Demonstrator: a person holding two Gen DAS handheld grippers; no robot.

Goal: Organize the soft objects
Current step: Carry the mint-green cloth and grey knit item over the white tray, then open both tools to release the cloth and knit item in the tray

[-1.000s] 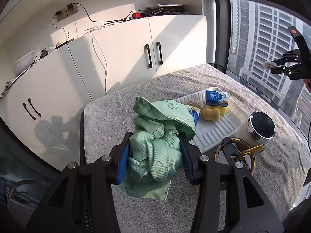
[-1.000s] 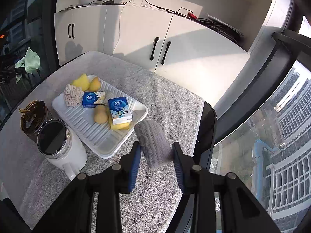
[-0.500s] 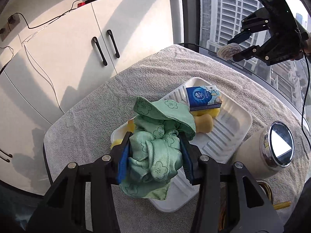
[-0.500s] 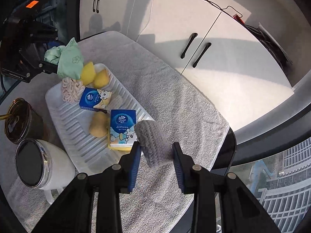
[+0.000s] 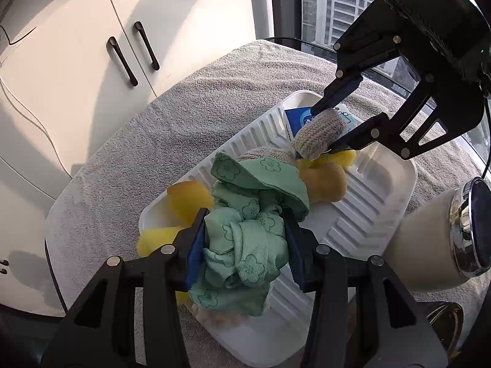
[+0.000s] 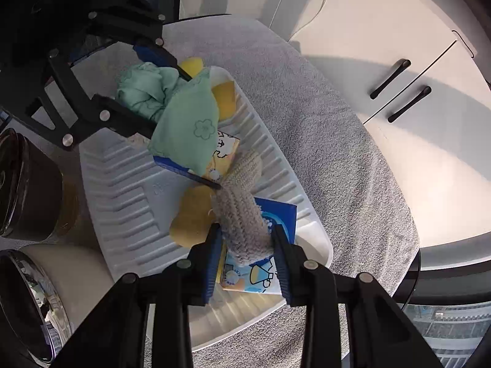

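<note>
My left gripper (image 5: 245, 224) is shut on a crumpled green flowered cloth (image 5: 245, 242) and hangs low over the near end of the white ribbed tray (image 5: 353, 224). In the right wrist view the same cloth (image 6: 184, 122) droops over the tray (image 6: 122, 184) from the left gripper (image 6: 159, 98). My right gripper (image 6: 245, 233) is shut on a grey knitted roll (image 6: 242, 208) above a blue tissue pack (image 6: 279, 214). From the left wrist, the right gripper (image 5: 322, 132) and its roll (image 5: 319, 136) hover over the tray's far end.
Yellow sponges (image 5: 187, 199), a tan sponge (image 5: 325, 184) and another knitted piece (image 5: 270, 155) lie in the tray. A cream mug with a chrome lid (image 5: 429, 245) and a dark cup (image 6: 27, 184) stand beside it on the grey towel (image 5: 184, 107). White cabinets (image 5: 122, 46) stand behind.
Both grippers have come down and in over the tray, each keeping its load. The right gripper now sits close to the left one, with the roll just above the tissue pack.
</note>
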